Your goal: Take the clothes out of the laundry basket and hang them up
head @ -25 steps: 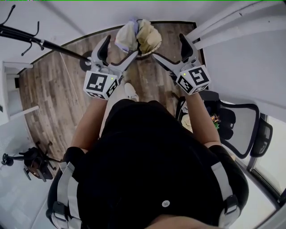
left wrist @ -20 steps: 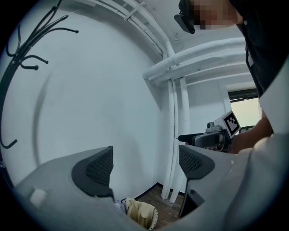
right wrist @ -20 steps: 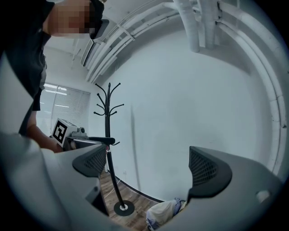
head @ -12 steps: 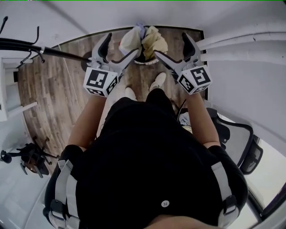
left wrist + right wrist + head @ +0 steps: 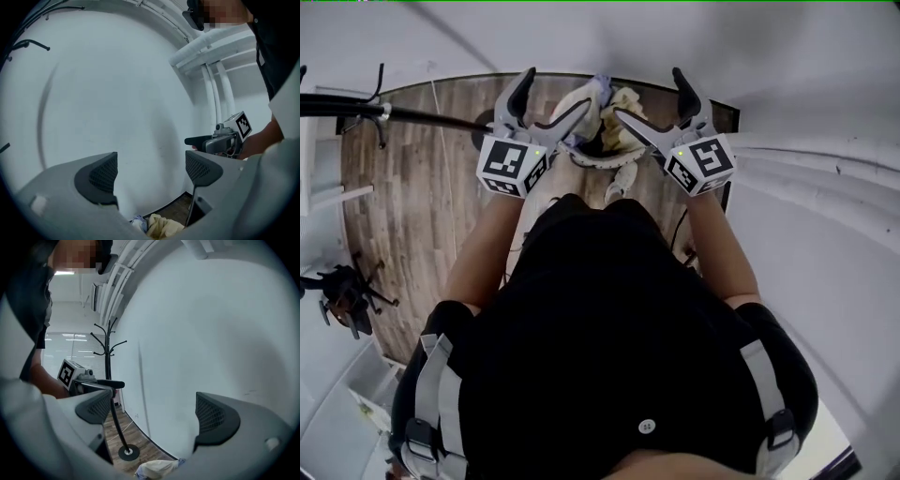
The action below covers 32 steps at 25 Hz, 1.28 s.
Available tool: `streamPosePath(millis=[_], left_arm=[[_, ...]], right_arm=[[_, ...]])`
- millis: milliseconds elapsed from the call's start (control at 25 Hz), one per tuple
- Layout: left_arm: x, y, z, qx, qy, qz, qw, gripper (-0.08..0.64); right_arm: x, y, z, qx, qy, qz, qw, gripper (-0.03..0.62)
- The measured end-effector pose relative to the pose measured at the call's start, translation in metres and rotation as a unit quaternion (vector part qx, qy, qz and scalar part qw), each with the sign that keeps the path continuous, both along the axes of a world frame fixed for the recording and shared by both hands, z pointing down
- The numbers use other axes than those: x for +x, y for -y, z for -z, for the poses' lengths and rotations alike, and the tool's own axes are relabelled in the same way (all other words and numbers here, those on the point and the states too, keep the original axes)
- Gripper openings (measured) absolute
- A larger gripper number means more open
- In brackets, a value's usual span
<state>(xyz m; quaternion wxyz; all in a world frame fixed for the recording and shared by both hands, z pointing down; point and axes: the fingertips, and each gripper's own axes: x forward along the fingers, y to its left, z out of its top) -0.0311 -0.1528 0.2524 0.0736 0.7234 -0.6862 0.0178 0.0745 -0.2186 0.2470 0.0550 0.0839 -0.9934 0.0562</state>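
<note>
Cream clothes (image 5: 161, 227); L gripper (image 5: 558, 91), R gripper (image 5: 649, 94) jaws apart.

You stand on a wood-plank floor (image 5: 403, 216) that runs up to a white wall, with a dark skirting strip where the 2 meet. Directly ahead of you, close to that wall, the laundry basket (image 5: 586, 160) sits on the boards. 1 light shoe (image 5: 621, 180) is just beside its rim. Left of the basket, the round black base (image 5: 125, 452) of a coat stand (image 5: 108, 357) rests on the floor. A small black tripod-like stand (image 5: 342, 295) stands well apart at the left edge.
</note>
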Motion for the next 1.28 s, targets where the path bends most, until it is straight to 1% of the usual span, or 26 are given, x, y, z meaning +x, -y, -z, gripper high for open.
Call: streamPosePath(millis=[160, 280, 400, 520, 640, 720, 840, 1040, 1120, 1200, 1280], left_arm=[[-0.015, 0.032, -0.023, -0.02, -0.006, 0.05, 0.9985, 0.459], [-0.029, 0.046, -0.048, -0.04, -0.017, 0.086, 0.9953, 0.456], [-0.043, 0.055, -0.08, -0.064, -0.032, 0.111, 0.9913, 0.455], [-0.065, 0.057, -0.127, -0.091, -0.039, 0.135, 0.9859, 0.449], [-0.085, 0.055, -0.181, -0.121, -0.062, 0.15, 0.9793, 0.449], [-0.095, 0.057, -0.22, -0.14, -0.081, 0.152, 0.975, 0.449], [-0.104, 0.062, -0.284, -0.167, -0.111, 0.153, 0.9676, 0.447], [-0.121, 0.067, -0.38, -0.2, -0.153, 0.162, 0.9542, 0.442], [-0.121, 0.061, -0.414, -0.218, -0.171, 0.17, 0.9456, 0.442], [-0.122, 0.054, -0.452, -0.239, -0.189, 0.179, 0.9353, 0.442], [-0.131, 0.051, -0.492, -0.256, -0.201, 0.188, 0.9267, 0.434]], right_arm=[[-0.01, 0.04, -0.026, -0.015, -0.021, 0.042, 0.999, 0.543], [-0.021, 0.062, -0.052, -0.029, -0.039, 0.071, 0.996, 0.523], [-0.037, 0.077, -0.089, -0.042, -0.068, 0.092, 0.993, 0.511], [-0.059, 0.087, -0.13, -0.054, -0.091, 0.105, 0.989, 0.5], [-0.084, 0.091, -0.176, -0.065, -0.117, 0.118, 0.984, 0.487], [-0.101, 0.095, -0.213, -0.07, -0.136, 0.125, 0.98, 0.468], [-0.121, 0.103, -0.273, -0.072, -0.163, 0.128, 0.976, 0.465], [-0.155, 0.116, -0.357, -0.083, -0.172, 0.107, 0.976, 0.446], [-0.163, 0.112, -0.388, -0.091, -0.19, 0.109, 0.971, 0.445], [-0.169, 0.107, -0.423, -0.098, -0.211, 0.114, 0.966, 0.445], [-0.178, 0.107, -0.46, -0.098, -0.227, 0.118, 0.962, 0.44]])
